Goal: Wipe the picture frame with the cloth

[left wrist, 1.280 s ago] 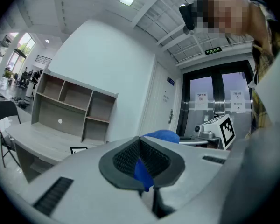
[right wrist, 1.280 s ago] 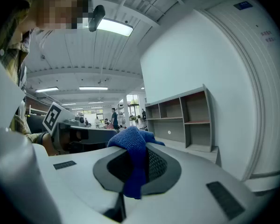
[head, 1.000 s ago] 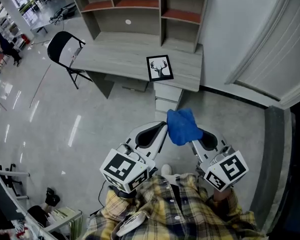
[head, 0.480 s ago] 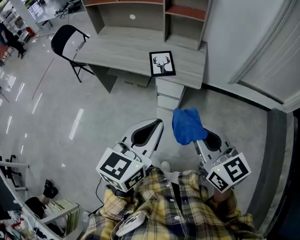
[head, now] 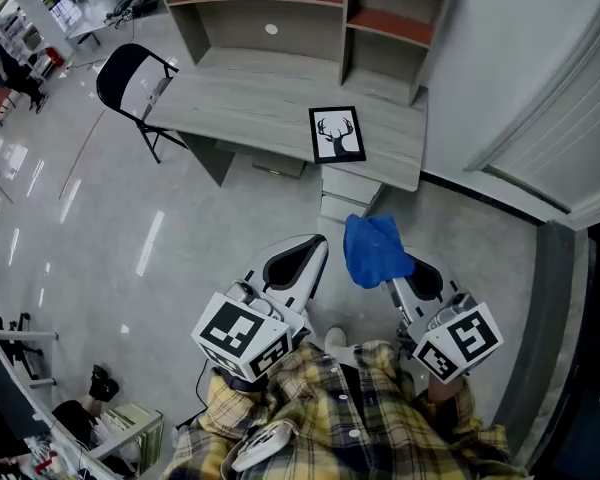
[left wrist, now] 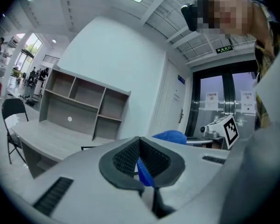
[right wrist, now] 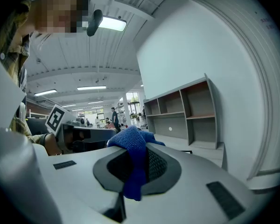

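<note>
No wiping has been begun yet: the picture frame (head: pixel 337 134) is seen lying flat near the front edge of the desk (head: pixel 240 108), well apart from both tools, and the gap to it is yet to be closed. The cloth (head: pixel 374 251) is already taken up, so what is left is the approach and the whole of the wiping (judged from how things lie). The right gripper (right wrist: pixel 139 164) is clamped on the cloth, which is bunched above the jaws and hangs down between them. The left gripper (left wrist: pixel 141 161) is closed, its jaws brought together. A thin blue sliver is seen at their seam, but whether that is pinched fabric or something behind cannot be told. In the head view this gripper is held beside the cloth, not touching it.
</note>
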